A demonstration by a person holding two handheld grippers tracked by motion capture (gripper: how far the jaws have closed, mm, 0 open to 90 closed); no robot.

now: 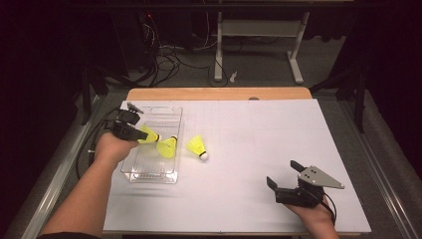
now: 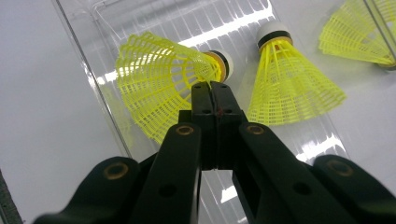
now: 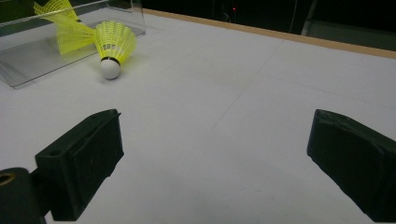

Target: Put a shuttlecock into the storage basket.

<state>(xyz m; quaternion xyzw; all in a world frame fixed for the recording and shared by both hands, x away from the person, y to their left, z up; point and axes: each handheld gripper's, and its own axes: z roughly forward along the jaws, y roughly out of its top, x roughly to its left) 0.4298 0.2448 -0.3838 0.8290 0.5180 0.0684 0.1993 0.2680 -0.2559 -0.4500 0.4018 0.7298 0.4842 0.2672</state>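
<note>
My left gripper (image 2: 212, 91) pinches one shuttlecock (image 2: 159, 84) by its skirt over the bin (image 1: 164, 175) — ready to drop; my right gripper (image 1: 286, 180) rests wide open, well apart.

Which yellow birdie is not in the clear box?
The shuttlecock lying on the white table just right of the box. One of the others lies in the box; the left gripper pinches the third over it.

My table (image 1: 259, 149) is covered by a white sheet, with a strip of bare wood (image 1: 219, 93) along the far edge. Beyond it I see a white desk frame (image 1: 259, 45) and tangled cables (image 1: 166, 57) on the grey floor.
</note>
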